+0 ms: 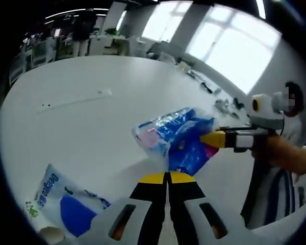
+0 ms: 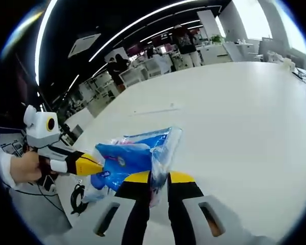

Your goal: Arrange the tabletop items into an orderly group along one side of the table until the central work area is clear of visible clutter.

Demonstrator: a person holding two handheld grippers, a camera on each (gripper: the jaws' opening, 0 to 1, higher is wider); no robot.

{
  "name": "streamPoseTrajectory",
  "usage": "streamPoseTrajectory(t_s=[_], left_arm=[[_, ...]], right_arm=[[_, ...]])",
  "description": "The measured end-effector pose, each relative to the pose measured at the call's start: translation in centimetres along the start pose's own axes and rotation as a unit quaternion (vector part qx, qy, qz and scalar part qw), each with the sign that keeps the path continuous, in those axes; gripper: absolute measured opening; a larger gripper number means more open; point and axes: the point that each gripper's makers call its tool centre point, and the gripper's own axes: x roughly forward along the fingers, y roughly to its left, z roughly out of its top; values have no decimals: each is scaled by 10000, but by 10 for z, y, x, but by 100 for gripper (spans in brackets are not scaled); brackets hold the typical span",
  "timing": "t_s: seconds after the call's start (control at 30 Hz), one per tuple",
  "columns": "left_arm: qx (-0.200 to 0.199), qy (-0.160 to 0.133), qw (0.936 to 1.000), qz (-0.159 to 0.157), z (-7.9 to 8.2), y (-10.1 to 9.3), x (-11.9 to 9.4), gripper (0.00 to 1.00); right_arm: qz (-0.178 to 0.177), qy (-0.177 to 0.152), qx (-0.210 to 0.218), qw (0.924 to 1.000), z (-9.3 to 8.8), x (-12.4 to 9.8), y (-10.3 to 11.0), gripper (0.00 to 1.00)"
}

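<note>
A blue and clear plastic pack [image 1: 176, 135] hangs above the white table [image 1: 92, 127], held between both grippers. My right gripper [image 1: 210, 139] comes in from the right and pinches the pack's right end. In the right gripper view its jaws [image 2: 158, 179] are shut on the clear film of the same pack [image 2: 135, 155]. My left gripper [image 1: 168, 176] is shut, with its yellow tips at the pack's lower edge. From the other side it [image 2: 98, 166] meets the pack's left end. A white and blue bag [image 1: 66, 201] lies on the table at the lower left.
A thin strip and small bits [image 1: 74, 102] lie farther out on the table. Small clutter [image 1: 224, 104] sits along the far right edge. A person's sleeve [image 1: 290, 158] is at the right. A black cable [image 2: 77, 196] hangs by the table edge. Desks and people stand behind.
</note>
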Motion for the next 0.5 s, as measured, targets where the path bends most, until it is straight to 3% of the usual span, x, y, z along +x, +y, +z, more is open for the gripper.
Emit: streamPoseTrajectory(t_s=[0.5], left_arm=[[-173,257,9995,113,-17,10,32,0]], right_arm=[[-14,263,-130,9996,-20,23,-28,8]])
